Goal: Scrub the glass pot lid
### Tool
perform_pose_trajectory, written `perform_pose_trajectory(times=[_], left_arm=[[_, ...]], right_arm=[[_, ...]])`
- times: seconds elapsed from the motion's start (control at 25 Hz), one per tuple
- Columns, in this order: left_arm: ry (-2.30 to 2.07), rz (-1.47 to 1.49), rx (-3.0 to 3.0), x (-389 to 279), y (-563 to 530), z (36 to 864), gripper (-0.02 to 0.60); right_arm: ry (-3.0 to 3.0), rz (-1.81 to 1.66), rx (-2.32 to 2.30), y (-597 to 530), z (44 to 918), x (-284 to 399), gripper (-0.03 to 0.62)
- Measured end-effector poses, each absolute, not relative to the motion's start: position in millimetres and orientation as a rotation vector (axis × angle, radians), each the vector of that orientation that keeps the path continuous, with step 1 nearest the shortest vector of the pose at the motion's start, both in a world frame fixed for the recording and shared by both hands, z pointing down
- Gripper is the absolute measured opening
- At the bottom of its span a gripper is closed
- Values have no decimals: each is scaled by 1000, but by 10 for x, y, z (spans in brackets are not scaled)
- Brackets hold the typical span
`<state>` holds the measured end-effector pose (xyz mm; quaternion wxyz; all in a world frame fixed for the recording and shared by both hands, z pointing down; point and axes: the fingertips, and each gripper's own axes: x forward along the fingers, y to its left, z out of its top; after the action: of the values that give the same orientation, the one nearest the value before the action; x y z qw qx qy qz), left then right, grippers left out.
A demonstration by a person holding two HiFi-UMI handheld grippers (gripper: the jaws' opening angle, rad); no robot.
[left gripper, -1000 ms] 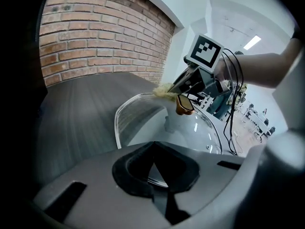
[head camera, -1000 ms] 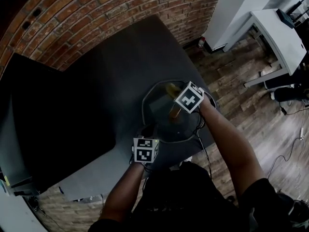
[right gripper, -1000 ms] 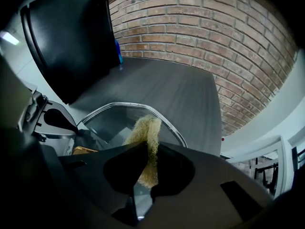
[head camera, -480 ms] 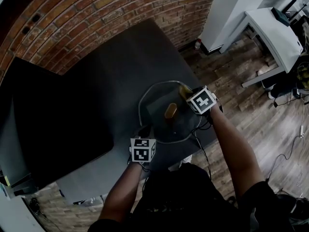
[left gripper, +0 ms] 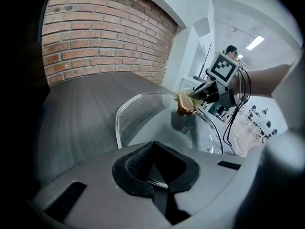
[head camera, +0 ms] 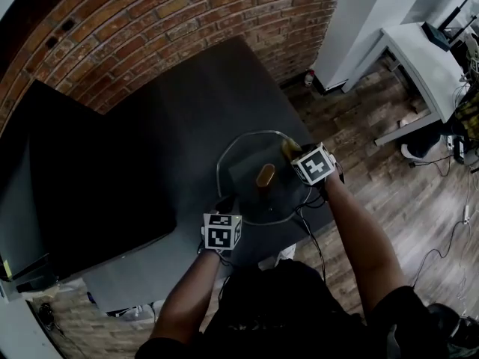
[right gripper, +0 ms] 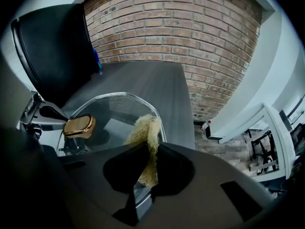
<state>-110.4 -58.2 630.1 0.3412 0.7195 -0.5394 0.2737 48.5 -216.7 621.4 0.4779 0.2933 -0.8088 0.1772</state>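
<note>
At the left, the left gripper [left gripper: 155, 175] is clamping the near rim of the glass pot lid [left gripper: 143, 120], its jaws closed down to the thickness of the glass. Only a thin sliver of that rim is showing between the dark pads, and the gripper's grey body is cutting off the rest of the near edge. From the head view the jaws themselves are sitting in shadow beyond the marker cube [head camera: 222, 231] and are hard to make out. Ahead of this gripper the lid is stretching out over the dark table [head camera: 187, 103]; whether its far side is resting on the table or being held off it is unclear. Beyond the jaws, at the lid's middle, the gold knob [left gripper: 186, 106] is standing up. Further right, the right gripper [right gripper: 143, 168] is pinching a pale yellow fibrous scrubber [right gripper: 148, 132] between nearly closed jaws. Its tuft is sticking out past the tips and lying against the lid's edge on this gripper's side, while its lower part is disappearing between the pads. Behind the table, a brick wall [head camera: 150, 21] is running across.
</note>
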Motion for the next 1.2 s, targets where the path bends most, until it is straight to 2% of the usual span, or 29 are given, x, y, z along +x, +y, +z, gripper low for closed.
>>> perform_pose_trajectory(times=[0.28,0.6,0.88,1.2], left_arm=[[-1427,658,1888,-1172,-580,6230,34],[-1452,724,1912,-1337,-667,6192,34],[-1421,702,1915,-1333,-731,6293,34],[-1351,674,1908,-1368,-712,6340,34]], right_arm=[[-2082,393,677,-2185,6006,331,49],[-2266,85,249,-1814,5499,-919,49],[-2053,-336,-171,-1243,5810,-1532,49],[-1977,-347,-354,-943,6197,-1798,48]])
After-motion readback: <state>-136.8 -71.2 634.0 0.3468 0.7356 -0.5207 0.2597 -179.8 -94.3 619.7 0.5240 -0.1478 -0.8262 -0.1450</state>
